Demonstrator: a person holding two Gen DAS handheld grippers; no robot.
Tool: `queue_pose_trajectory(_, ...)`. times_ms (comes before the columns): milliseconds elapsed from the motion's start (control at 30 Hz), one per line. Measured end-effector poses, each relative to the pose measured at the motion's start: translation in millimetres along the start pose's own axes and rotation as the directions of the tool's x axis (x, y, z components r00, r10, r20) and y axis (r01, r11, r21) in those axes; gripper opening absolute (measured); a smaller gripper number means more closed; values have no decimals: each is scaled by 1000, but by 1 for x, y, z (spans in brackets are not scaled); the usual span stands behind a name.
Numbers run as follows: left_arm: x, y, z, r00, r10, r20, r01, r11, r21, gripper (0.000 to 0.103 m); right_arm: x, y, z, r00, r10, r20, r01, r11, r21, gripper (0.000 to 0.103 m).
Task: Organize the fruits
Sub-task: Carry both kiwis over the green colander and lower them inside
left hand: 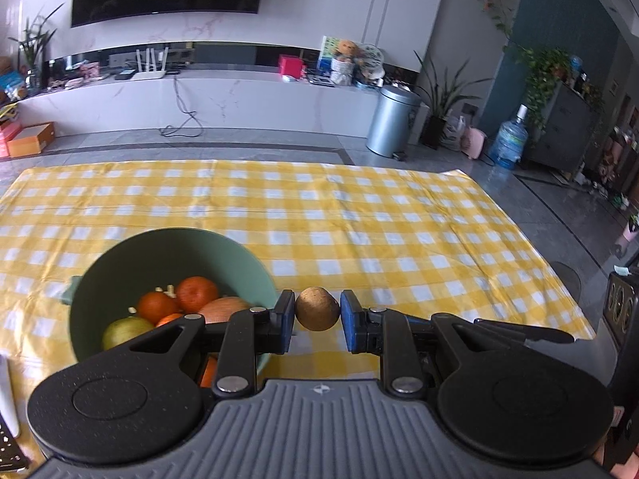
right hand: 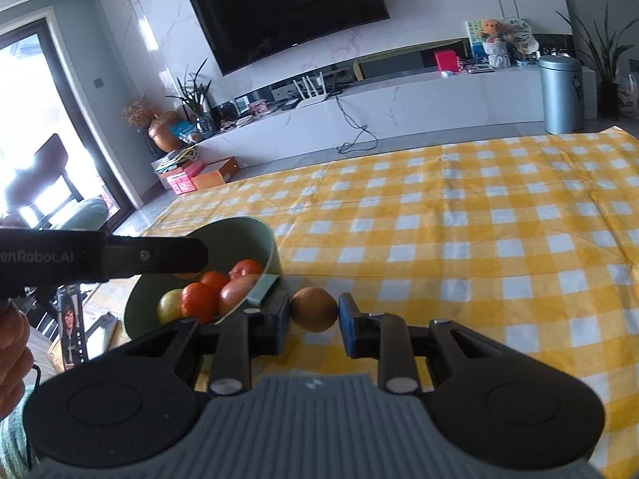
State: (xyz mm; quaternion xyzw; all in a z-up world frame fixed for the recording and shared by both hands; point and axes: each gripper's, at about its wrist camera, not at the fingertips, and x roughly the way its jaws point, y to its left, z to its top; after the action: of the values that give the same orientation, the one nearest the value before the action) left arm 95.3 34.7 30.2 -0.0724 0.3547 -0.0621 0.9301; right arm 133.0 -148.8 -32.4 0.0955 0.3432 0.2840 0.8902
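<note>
A green bowl (left hand: 120,263) stands on the yellow checked cloth (left hand: 359,219) and holds several fruits: oranges (left hand: 197,293), a pale apple (left hand: 126,330) and a pinkish fruit. My left gripper (left hand: 317,315) is shut on a brown kiwi (left hand: 317,308), just right of the bowl. In the right wrist view my right gripper (right hand: 313,315) is shut on a brown round fruit (right hand: 313,308), right of the bowl (right hand: 239,235) with its fruits (right hand: 198,299). Part of the left gripper's black body (right hand: 104,257) crosses at the left.
The cloth (right hand: 479,239) stretches far and right of the bowl. A white TV bench (left hand: 199,99), a metal bin (left hand: 391,119) and a water bottle (left hand: 509,139) stand beyond the table. A dark device (left hand: 621,303) sits at the table's right edge.
</note>
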Motion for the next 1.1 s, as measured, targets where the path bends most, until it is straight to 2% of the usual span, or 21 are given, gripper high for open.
queue_pose_trajectory(167, -10, 29, 4, 999, 28, 31, -26, 997, -68, 27, 6, 32, 5, 999, 53, -9, -53, 996, -74, 23)
queue_pose_trajectory(433, -16, 86, 11, 996, 73, 50, -61, 978, -199, 27, 31, 75, 19, 993, 102, -54, -112, 969, -222, 23)
queue_pose_trajectory(667, 2, 121, 8, 997, 76, -5, -74, 956, -283, 27, 66, 89, 26, 989, 91, -116, -122, 948, -294, 23)
queue_pose_trajectory(1100, 56, 137, -2, 990, 75, -123, -112, 939, -326, 27, 127, 93, 43, 983, 46, -177, -106, 932, -346, 23)
